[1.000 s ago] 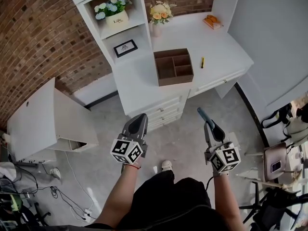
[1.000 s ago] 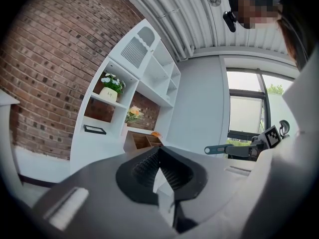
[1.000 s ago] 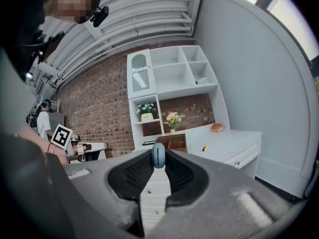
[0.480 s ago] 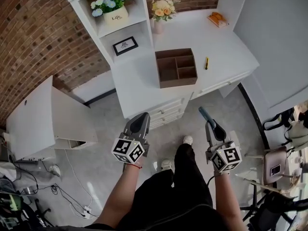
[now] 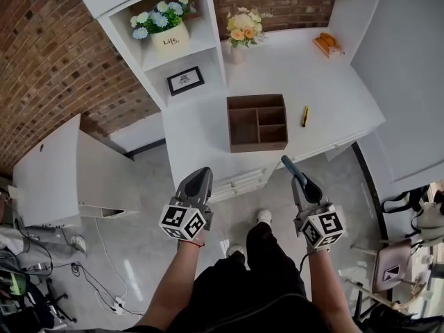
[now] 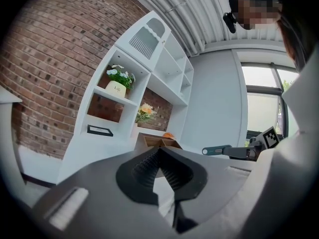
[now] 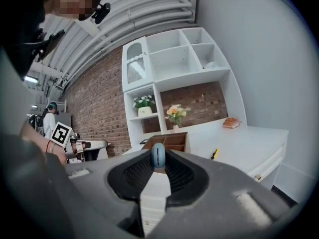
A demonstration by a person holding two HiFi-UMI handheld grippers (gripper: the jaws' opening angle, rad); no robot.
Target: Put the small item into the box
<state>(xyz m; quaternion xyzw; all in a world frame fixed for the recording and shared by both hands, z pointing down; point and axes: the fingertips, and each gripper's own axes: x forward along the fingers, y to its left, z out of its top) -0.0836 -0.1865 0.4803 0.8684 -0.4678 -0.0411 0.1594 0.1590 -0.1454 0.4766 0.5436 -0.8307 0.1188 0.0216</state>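
A brown wooden box (image 5: 257,122) with several compartments stands on the white desk (image 5: 326,89); it also shows in the right gripper view (image 7: 167,142). My right gripper (image 5: 304,186) is held over the floor in front of the desk, shut on a small blue-teal stick-like item (image 5: 288,166). The item's rounded end (image 7: 158,157) pokes up between the right gripper (image 7: 158,167) jaws. My left gripper (image 5: 199,177) hangs level with it to the left, shut and holding nothing, as the left gripper view shows (image 6: 159,153).
A small yellow item (image 5: 304,116) lies on the desk right of the box. A flower vase (image 5: 241,33), an orange object (image 5: 327,43), a potted plant (image 5: 168,37) and a picture frame (image 5: 185,80) sit farther back. A white cabinet (image 5: 76,172) stands at the left.
The person has stepped toward the desk, so the box and desk lie nearer and lower in the head view. Both grippers keep the same pose and grip.
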